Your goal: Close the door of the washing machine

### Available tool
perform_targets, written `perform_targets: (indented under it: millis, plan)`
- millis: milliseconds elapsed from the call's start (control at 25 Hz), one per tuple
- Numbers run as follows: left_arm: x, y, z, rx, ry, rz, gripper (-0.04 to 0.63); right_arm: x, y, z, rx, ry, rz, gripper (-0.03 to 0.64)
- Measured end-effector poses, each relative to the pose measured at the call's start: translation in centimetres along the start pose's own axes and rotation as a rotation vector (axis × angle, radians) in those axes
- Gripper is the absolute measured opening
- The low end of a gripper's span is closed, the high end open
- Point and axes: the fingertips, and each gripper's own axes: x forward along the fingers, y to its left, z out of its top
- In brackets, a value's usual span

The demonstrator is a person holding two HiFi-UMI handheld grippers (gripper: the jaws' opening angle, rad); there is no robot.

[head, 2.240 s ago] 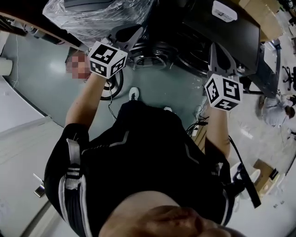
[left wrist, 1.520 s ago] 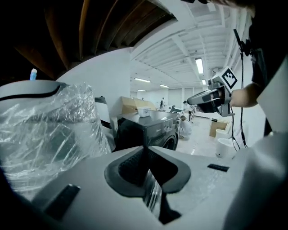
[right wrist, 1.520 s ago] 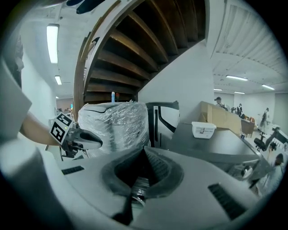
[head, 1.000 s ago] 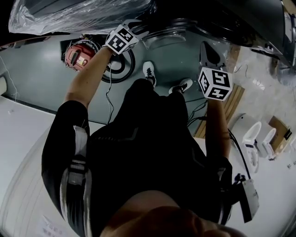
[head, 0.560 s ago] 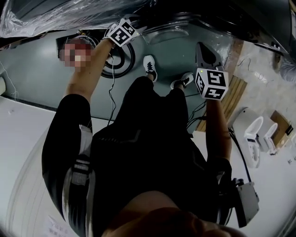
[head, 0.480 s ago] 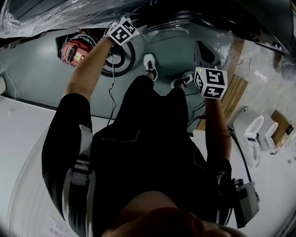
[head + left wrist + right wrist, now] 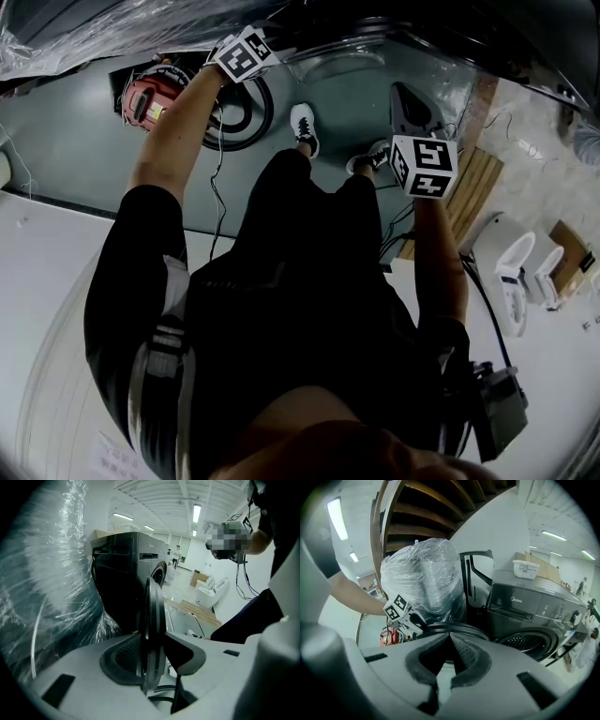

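The washing machine is dark grey, and its round door stands swung open, edge-on in the left gripper view. My left gripper has the door's rim between its pads; the jaws have just been closing and now touch it on both sides. In the head view the left gripper is at the left side of the door's glass. My right gripper is shut with nothing in it and hangs just short of the door's rim. The drum opening shows behind it to the right.
A bulky load wrapped in clear plastic stands left of the machine. A red device and a coil of cable lie on the floor by my left arm. At the right are wooden slats and white toilets.
Both grippers have sunk away from my head toward the open door. The left one has come down to the door's rim; the right one has dropped beside it, still shut.
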Motion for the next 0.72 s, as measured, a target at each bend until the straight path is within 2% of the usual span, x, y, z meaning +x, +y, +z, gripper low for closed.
perform_targets:
  millis: [240,720]
  plan:
    - [0.1,-0.1,-0.1,0.007,0.016,0.012,0.152,-0.4,-0.4,-1.0,0.015,0.000,-0.002,0.005]
    - [0.8,-4.0,-0.4,-0.056,0.060,-0.010,0.150,-2.1,-1.4,-4.3,0.057,0.007,-0.013,0.005]
